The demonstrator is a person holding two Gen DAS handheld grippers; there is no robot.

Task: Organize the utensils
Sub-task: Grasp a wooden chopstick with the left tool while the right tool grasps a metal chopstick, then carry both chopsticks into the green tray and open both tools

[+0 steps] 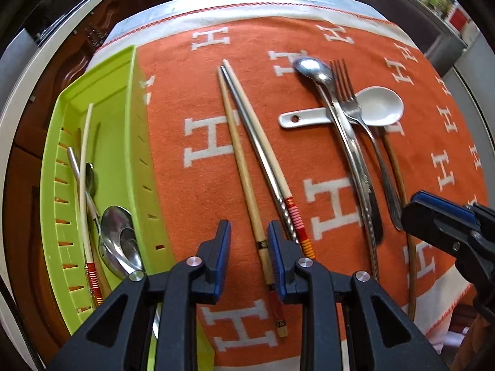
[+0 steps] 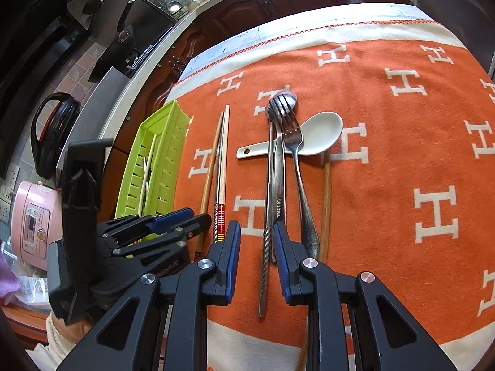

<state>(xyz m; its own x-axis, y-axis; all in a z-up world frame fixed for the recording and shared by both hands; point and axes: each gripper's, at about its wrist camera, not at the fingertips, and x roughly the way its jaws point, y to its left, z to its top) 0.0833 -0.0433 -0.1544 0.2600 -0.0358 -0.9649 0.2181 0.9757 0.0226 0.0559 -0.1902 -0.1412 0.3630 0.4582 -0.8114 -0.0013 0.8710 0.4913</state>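
Left claw [image 1: 249,247] straddles wooden chopstick [image 1: 244,167] mid-cloth.

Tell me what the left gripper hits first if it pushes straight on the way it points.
Most likely the wooden chopstick: it lies on the orange cloth between the left gripper fingers, which straddle it. Whether the pads already touch it is unclear.

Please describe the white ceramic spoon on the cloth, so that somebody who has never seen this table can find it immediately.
Start from the orange cloth with white H letters, then find the pile of metal cutlery right of the green tray. The white ceramic spoon lies crosswise under the metal spoon and the fork. It alone is white and short, with a hole in its handle.
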